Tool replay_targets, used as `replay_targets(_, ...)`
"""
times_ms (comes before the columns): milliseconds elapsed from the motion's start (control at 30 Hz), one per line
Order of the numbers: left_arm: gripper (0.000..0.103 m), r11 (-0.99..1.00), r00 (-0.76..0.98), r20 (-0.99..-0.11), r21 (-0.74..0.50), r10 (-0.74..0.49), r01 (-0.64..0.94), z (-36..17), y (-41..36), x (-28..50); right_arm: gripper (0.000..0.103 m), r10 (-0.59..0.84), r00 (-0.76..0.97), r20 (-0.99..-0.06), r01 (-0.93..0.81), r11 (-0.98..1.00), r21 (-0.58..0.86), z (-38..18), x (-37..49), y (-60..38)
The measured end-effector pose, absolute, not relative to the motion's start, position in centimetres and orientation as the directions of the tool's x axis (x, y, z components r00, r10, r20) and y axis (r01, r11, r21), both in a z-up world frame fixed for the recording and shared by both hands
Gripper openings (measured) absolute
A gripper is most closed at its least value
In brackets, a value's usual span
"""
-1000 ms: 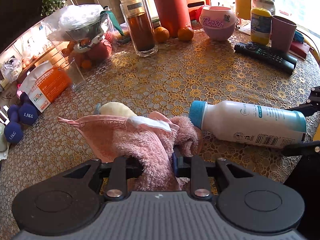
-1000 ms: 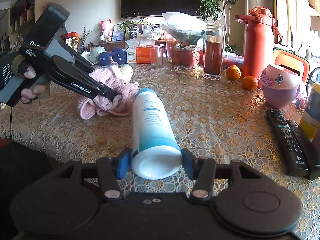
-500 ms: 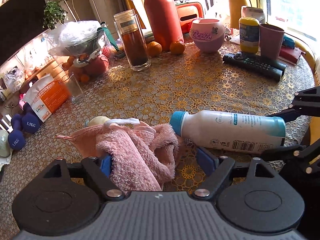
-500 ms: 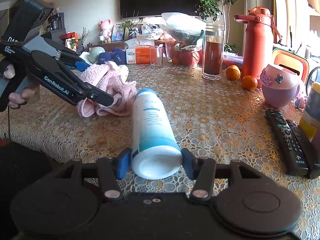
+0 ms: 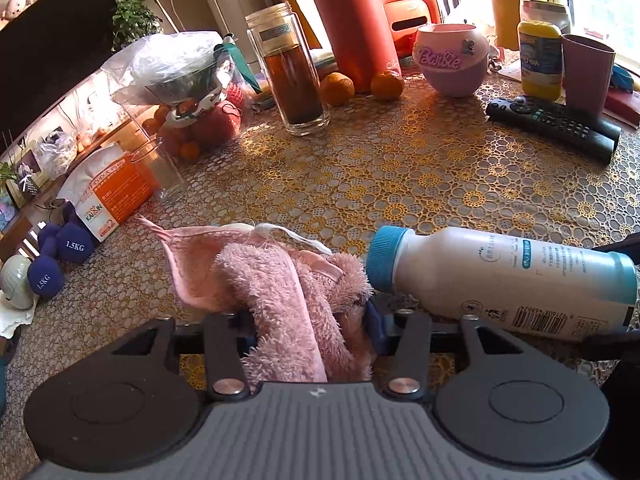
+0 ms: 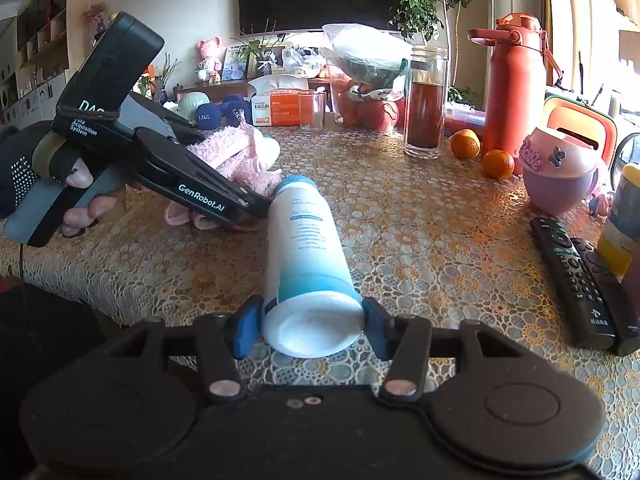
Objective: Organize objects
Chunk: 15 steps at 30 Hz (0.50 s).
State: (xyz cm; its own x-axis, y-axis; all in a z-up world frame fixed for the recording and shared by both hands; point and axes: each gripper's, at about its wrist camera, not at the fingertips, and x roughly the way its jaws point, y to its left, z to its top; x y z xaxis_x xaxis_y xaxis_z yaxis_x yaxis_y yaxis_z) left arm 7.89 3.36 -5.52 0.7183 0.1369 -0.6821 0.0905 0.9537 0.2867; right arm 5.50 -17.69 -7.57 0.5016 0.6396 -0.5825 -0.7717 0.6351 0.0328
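A fluffy pink towel [image 5: 280, 280] lies bunched on the gold lace tablecloth [image 5: 400, 168]. My left gripper [image 5: 308, 320] is shut on its near end; in the right wrist view the left gripper [image 6: 252, 204] reaches in from the left over the pink towel [image 6: 240, 152]. A white bottle with a blue cap [image 5: 500, 276] lies on its side just right of the towel. My right gripper [image 6: 308, 324] is shut on the base of the bottle [image 6: 304, 248], which points away from me.
At the back stand a tea jar [image 5: 292, 76], a red flask [image 5: 352, 20], oranges [image 5: 338, 88], a pink Barbie bowl [image 5: 452, 60] and a bag of fruit [image 5: 188, 80]. Two remotes [image 5: 552, 120] lie at right. An orange box [image 5: 112, 192] and dumbbells [image 5: 64, 248] sit left.
My left gripper opened, shifted along the towel toward the bottle, and has closed on the towel again. The right gripper and the bottle have stayed still.
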Motion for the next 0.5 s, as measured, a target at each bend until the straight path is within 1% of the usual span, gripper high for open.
replay_targets(33, 0.038, 0.961, 0.719, -0.684, 0.263, 0.122, 0.087, -5.3, 3.7, 7.7, 0.052, 0.638, 0.503, -0.584, -0.772, 0.635, 0.03, -7.5, 5.5, -17.7)
replay_targets(133, 0.033, 0.971, 0.73, -0.674, 0.23, 0.109, 0.068, -4.1, 4.7, 6.8, 0.052, 0.632, 0.506, -0.587, -0.77, 0.637, 0.023, -7.5, 5.4, -17.6)
replay_targets(267, 0.032, 0.978, 0.759, -0.649, 0.185, 0.049, 0.095, -1.4, 4.9, 4.3, 0.052, 0.627, 0.509, -0.59, -0.771, 0.637, 0.012, -7.5, 5.4, -17.4)
replay_targets(500, 0.032, 0.954, 0.782, -0.614, 0.159, -0.108, 0.256, 2.1, 0.8, 0.5, 0.052, 0.625, 0.509, -0.592, -0.774, 0.634, 0.004, -7.4, 5.4, -17.4)
